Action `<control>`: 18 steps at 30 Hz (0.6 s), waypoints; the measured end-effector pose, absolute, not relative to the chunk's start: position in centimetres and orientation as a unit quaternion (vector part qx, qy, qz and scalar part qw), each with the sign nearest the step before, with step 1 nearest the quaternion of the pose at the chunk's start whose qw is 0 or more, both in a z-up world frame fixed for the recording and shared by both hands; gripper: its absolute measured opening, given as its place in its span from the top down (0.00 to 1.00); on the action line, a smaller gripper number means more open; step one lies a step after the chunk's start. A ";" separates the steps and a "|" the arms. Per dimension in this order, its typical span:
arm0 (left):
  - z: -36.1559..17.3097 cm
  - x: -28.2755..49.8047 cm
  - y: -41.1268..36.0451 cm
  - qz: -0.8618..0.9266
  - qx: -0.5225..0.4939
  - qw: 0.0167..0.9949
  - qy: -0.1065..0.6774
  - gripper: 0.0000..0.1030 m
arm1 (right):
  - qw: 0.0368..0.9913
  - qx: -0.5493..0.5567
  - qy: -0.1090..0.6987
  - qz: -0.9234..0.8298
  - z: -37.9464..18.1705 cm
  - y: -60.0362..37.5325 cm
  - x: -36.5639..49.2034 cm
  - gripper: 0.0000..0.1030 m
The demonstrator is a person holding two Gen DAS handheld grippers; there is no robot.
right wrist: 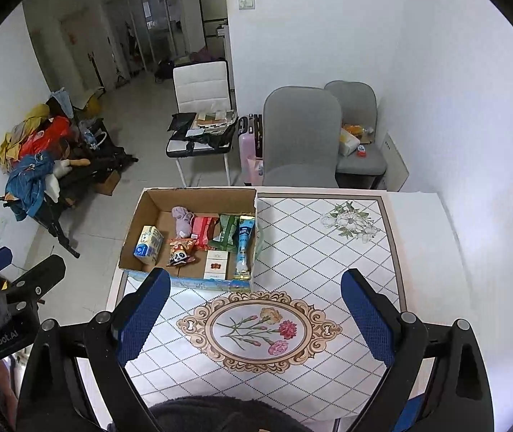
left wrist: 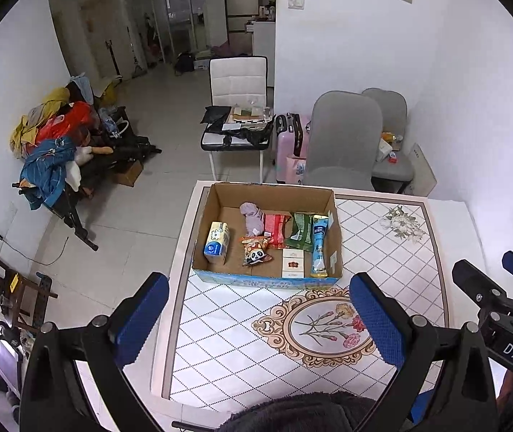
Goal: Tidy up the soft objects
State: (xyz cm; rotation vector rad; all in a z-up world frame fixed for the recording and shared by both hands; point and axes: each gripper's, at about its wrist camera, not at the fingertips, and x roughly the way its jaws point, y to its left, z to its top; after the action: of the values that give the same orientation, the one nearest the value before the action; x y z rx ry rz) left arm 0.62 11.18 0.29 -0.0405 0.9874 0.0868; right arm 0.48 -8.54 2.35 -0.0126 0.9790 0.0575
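1. Cardboard box [left wrist: 270,194] sits open-topped on my worktop [left wrist: 400,252], at its far left part, with the box's left wall close to the worktop's left edge.
2. Inside the box, from left to right: a blue and yellow tissue pack [left wrist: 217,243] standing alone near the left wall, a lilac soft cloth bundle [left wrist: 252,217] toward the back, a panda snack bag [left wrist: 256,252] in front of it, a red packet [left wrist: 276,228], a green packet [left wrist: 301,232], and a long blue sachet [left wrist: 319,243] along the right wall.
3. A small white and red carton [left wrist: 293,263] lies flat near the box's front wall, between the panda snack bag and the blue sachet.
4. My left tool [left wrist: 260,318] hangs above the near part of the worktop, its two blue-padded fingers spread wide, with nothing between them.
5. My right tool [right wrist: 256,318] hangs beside it, over the oval flower medallion [right wrist: 258,329] printed on the worktop cover; its fingers are also spread wide and hold nothing.
6. Both tools are well apart from the box and touch none of its contents.
7. Beyond the worktop stand two grey chairs [left wrist: 344,140], a white chair [left wrist: 238,82] loaded with papers, and a pink suitcase [left wrist: 290,144].
8. A heap of coloured clothes [left wrist: 53,136] lies against the left wall.
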 end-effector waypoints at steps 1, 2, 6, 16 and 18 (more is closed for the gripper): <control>0.3 0.6 11.2 0.041 -0.020 0.879 0.475 0.00 | 0.881 -0.006 0.472 0.028 2.3 -8.5 0.7 0.05; 0.3 0.6 11.3 0.042 -0.021 0.878 0.477 0.00 | 0.881 -0.007 0.473 0.027 2.2 -8.5 0.8 0.05; -0.1 0.8 11.4 0.041 -0.025 0.875 0.482 0.00 | 0.880 -0.012 0.475 0.021 2.2 -8.5 1.1 0.05; -1.6 1.7 11.4 0.037 -0.026 0.866 0.499 0.00 | 0.873 -0.019 0.486 0.018 1.1 -7.9 2.2 0.05; -1.8 1.8 11.5 0.035 -0.026 0.864 0.502 0.00 | 0.872 -0.020 0.489 0.017 0.9 -7.8 2.3 0.05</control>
State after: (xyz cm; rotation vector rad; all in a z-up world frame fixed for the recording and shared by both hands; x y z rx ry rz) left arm 1.79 11.47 -1.81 -0.0551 1.0522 0.0739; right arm 2.27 -7.83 0.87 -0.0420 1.0218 0.0350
